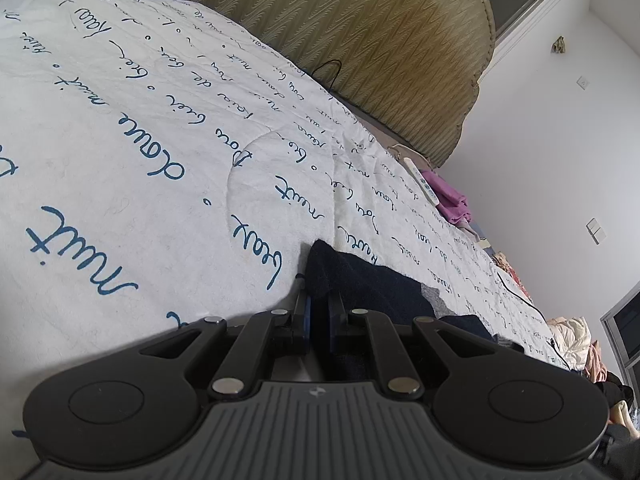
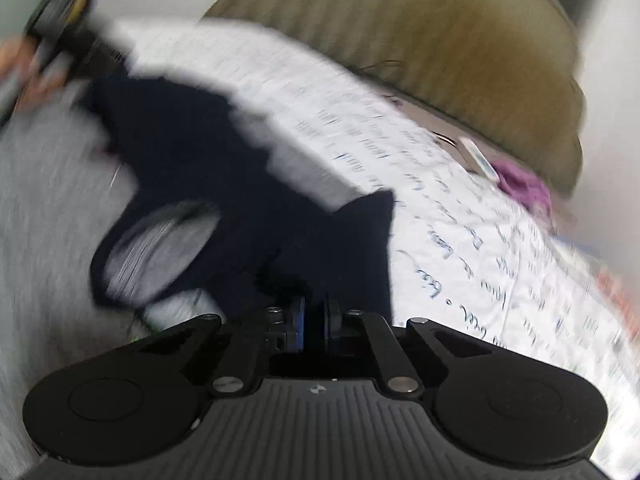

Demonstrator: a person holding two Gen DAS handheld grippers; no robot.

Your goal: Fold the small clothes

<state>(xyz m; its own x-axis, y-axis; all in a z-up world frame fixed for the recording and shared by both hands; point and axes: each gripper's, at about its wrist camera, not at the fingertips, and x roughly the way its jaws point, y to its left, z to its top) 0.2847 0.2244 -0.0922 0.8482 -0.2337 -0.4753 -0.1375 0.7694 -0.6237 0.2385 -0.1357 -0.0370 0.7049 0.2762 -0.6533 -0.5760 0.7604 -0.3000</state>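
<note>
Early days, fold barely started imo. Dark garment (image 2: 208, 168) spread on bedspread (image 1: 120, 140), not yet doubled over. Left gripper (image 1: 318, 316) clamped on near corner, right gripper (image 2: 316, 316) clenched on far-right edge. Whole fold still left.

Both cameras ride just behind their tools and look forward along the fingers, low and close over the bed. The left wrist view is rolled, sighting across the white script-printed quilt (image 1: 140, 140) toward the olive headboard (image 1: 380, 40) and a white wall. The right wrist view, blurred, tilts down onto the dark navy garment (image 2: 248, 200), facing the same headboard. Both share the quilt, garment, headboard and a purple cloth (image 1: 452, 196) at the bed's far edge.
</note>
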